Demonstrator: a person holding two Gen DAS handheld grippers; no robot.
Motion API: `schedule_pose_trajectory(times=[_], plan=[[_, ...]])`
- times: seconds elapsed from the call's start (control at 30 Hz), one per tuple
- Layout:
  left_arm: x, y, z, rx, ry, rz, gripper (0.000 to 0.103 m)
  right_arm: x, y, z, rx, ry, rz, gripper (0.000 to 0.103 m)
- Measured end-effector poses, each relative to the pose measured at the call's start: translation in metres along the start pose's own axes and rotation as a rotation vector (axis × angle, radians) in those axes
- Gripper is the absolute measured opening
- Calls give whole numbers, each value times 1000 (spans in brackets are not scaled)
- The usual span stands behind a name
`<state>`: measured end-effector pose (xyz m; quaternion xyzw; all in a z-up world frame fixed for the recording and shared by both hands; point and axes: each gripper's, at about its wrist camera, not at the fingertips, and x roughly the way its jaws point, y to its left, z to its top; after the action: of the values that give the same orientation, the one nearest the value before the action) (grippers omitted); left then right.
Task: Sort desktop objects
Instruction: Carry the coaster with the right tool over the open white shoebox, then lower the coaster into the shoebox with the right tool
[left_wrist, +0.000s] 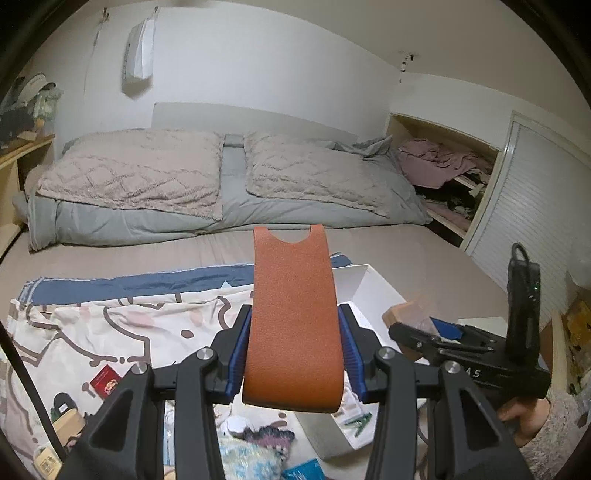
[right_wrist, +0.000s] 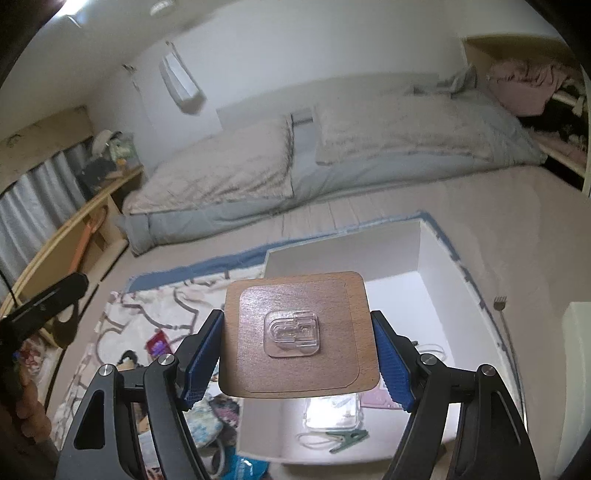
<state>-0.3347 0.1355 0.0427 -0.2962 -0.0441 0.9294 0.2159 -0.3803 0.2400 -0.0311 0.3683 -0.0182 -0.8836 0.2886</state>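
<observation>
Left wrist view: the left gripper has its jaws closed on an orange leather sleeve, long axis pointing away toward the bed pillows, notched end farthest. The right gripper jaws clamp a flat wooden square with a clear hook, above the white box.

Right gripper is clamped on a wooden square with a clear plastic hook stuck on it. It's held over the white box, green clip inside
</observation>
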Motion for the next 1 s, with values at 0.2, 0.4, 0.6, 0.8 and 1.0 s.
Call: schedule_pose_trajectory(times=[0.2, 0.4, 0.6, 0.8, 1.0], plan=[[43, 6, 3, -3, 18, -22, 44, 38, -18, -9, -13, 118, -42, 77], [72, 6, 5, 27, 1, -39, 44, 73, -28, -9, -99, 241, -150, 77], [89, 1, 8, 54, -24, -54, 44, 115, -50, -8, -192, 433, -265, 77], [100, 0, 8, 69, -22, -68, 44, 156, -63, -7, -248, 563, -319, 77], [110, -2, 5, 72, 1, -76, 44, 176, -58, -1, -265, 591, -286, 77]])
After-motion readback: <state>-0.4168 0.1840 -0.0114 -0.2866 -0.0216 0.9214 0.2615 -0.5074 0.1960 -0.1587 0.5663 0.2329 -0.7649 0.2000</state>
